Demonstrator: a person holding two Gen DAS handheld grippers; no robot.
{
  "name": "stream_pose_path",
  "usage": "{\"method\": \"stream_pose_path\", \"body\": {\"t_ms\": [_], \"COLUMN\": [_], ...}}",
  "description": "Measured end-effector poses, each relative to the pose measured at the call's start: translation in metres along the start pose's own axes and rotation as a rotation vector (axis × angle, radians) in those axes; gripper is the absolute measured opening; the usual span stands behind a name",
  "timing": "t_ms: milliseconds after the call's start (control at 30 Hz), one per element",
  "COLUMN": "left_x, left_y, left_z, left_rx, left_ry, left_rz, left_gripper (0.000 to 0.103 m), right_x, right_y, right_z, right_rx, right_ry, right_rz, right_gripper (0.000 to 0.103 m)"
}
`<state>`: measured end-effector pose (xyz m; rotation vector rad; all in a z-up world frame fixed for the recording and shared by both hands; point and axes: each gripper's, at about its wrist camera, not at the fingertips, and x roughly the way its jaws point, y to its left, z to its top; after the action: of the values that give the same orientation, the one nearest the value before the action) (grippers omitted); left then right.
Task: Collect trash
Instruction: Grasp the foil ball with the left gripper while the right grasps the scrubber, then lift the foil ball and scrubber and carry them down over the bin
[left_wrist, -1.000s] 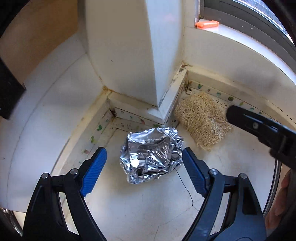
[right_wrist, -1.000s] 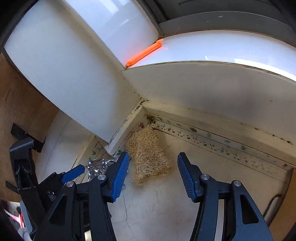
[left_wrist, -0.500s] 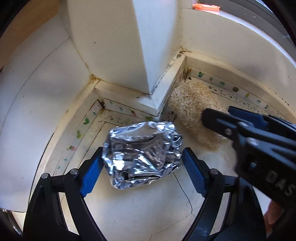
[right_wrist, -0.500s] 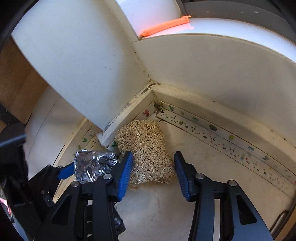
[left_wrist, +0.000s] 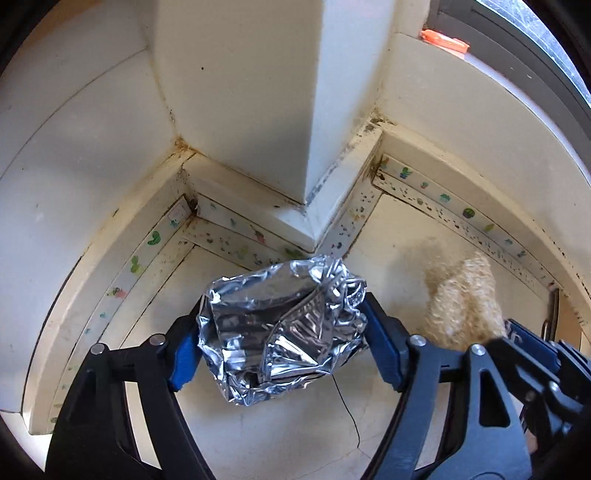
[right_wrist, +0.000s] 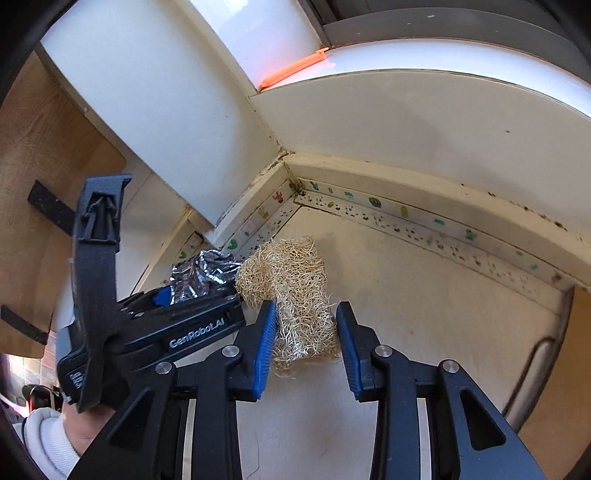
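While both close: left hand-held gripper (left_wrist: 280, 347) clamping foil wad (left_wrist: 280, 332), right hand-held gripper (right_wrist: 306, 350) w/ pads around fibre scrubber (right_wrist: 295, 291).

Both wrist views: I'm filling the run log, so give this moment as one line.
left gripper: closing around foil wad | right gripper: closing around loofah scrap | both pieces on counter corner

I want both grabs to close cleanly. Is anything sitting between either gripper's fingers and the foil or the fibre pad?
Nothing visible does. The foil wad fills the closing left gripper; the straw-coloured fibre pad lies between the closing right gripper's fingers.
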<state>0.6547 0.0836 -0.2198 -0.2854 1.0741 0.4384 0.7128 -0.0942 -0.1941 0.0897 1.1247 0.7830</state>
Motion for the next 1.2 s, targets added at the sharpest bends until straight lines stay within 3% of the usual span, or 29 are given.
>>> {"method": "stream_pose_path", "body": {"t_ms": [333,533,600,867,1200], "left_x": [-0.035,-0.079,-0.111,-0.210,-0.298], "left_y": [-0.006,0.005,0.008,0.060,0.147], "left_z": [-0.043,-0.076,-0.091,-0.165,-0.264], "left_rx": [0.033,0.080,0.103,0.176,0.245], "left_ry": [0.005,-0.003,-0.010,-0.020,-0.050], "left_rz": [-0.052,-0.107,-0.117,-0.182,-0.248], "left_gripper": [0.073,0.073,0.073,0.073,0.073], "right_x": [-0.054,-0.095,-0.110,-0.165,-0.227], "right_y": [0.003,0.029,0.041,0.113,0.232], "right_z": [-0.029,-0.068,-0.085,-0.175,-0.321], "right_rx": [0.015,0.005,-0.001,-0.023,-0.003], "right_ry": [-0.034,-0.059,-0.071,-0.109,-0.169], "right_rz": [0.017,0.020,0.020,-0.014,-0.093], "right_gripper": [0.031,0.031,0.031,0.031,0.031]}}
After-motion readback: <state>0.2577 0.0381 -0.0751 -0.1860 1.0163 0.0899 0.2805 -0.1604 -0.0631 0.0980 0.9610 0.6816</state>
